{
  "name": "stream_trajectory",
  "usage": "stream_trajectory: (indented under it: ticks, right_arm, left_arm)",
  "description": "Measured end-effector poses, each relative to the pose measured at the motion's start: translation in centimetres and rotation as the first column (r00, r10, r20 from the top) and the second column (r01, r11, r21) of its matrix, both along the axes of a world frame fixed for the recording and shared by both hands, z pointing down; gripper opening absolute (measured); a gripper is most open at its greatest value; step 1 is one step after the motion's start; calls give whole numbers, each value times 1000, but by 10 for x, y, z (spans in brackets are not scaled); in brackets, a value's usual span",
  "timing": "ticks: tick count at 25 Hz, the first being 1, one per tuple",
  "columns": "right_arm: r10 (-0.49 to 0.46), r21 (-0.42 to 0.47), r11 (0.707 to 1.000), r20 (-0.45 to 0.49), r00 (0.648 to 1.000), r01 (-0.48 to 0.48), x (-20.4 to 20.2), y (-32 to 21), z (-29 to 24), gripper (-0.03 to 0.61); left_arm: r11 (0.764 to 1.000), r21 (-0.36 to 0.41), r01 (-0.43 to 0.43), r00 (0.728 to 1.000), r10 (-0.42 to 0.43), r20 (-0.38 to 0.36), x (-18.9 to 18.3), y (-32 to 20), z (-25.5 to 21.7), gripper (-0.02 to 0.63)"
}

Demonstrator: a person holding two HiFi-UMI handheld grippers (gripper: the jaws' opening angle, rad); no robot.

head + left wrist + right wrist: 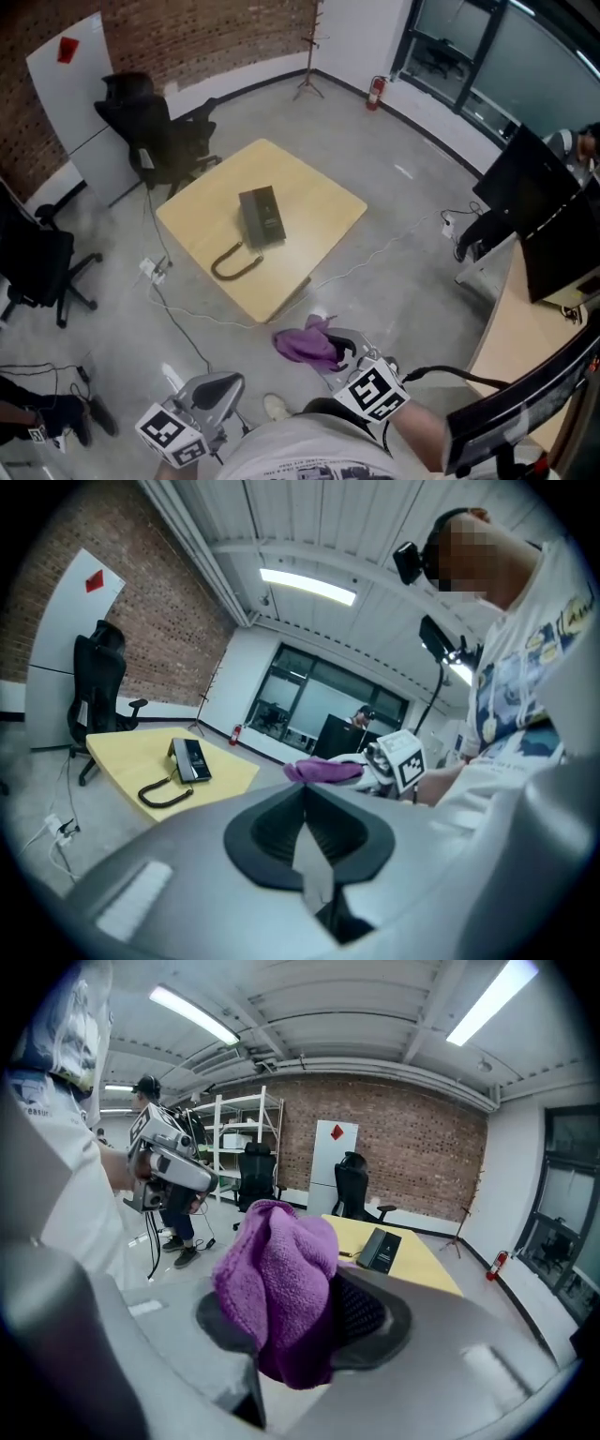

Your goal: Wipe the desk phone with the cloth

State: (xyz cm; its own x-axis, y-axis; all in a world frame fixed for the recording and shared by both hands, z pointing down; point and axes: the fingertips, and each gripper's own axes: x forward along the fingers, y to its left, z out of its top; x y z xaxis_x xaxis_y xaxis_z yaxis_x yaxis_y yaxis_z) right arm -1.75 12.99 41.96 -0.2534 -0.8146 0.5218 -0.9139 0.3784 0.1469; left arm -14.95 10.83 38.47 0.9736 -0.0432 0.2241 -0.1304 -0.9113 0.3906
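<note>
Cloth [305,343] was clamped in the right hand-held gripper [286,1321] for wiping; left hand-held gripper [305,834] was closed, empty; desk phone [262,217] was left well apart

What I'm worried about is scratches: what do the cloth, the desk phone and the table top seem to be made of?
Cloth: purple with a fuzzy, looped pile, so probably microfibre or terry; soft and matt.
Desk phone: dark, smooth, hard-looking casing, likely plastic.
Table: pale yellow, flat, even top, perhaps laminate or wood veneer; the look leaves that open.
</note>
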Motion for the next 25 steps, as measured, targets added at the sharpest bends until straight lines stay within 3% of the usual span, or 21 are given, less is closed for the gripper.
stream_trajectory:
  ticks: [9, 20, 25]
  right_arm:
    - [54, 43, 998, 44, 998, -56, 10, 71, -13, 160]
    - [37, 95, 995, 63, 997, -43, 7, 161, -22, 158]
    - [11, 97, 995, 96, 995, -21, 1, 195, -12, 158]
  left_arm:
    - [998, 8, -60, 998, 60, 13, 22, 61, 1, 5]
    - [995, -4, -102, 994, 102, 29, 42, 166, -5, 5]
    - [997, -12, -78, 996, 79, 46, 37, 203, 2, 5]
